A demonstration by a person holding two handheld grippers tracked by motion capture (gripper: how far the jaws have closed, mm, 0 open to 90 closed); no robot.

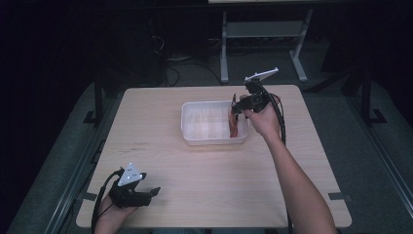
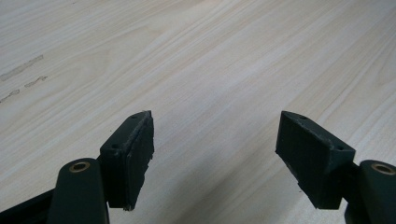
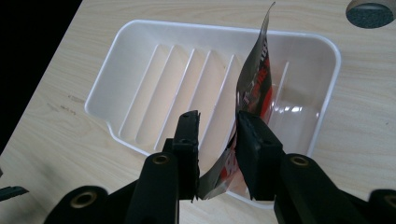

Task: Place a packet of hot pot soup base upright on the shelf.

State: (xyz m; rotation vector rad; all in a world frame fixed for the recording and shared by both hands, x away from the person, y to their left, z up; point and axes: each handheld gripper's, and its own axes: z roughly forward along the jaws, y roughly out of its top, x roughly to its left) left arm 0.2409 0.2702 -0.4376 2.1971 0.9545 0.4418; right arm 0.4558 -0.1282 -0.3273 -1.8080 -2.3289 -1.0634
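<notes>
Your right gripper (image 3: 217,140) sits at the centre right of the high view, above the right end of the white tray (image 3: 100,88). Its fingers (image 3: 257,140) stand partly apart with a red and silver packet (image 3: 254,86) between them; whether they grip it or have let go cannot be told. The packet stands on edge inside the tray's right part, its top above the rim. This appears to be the placing step: next, open fully and lift straight up so the fingers clear the packet and rim. Your left gripper (image 2: 215,154) rests at the lower left on the bare table (image 2: 210,56), fingers released and empty. Nothing obstructs the tray.
</notes>
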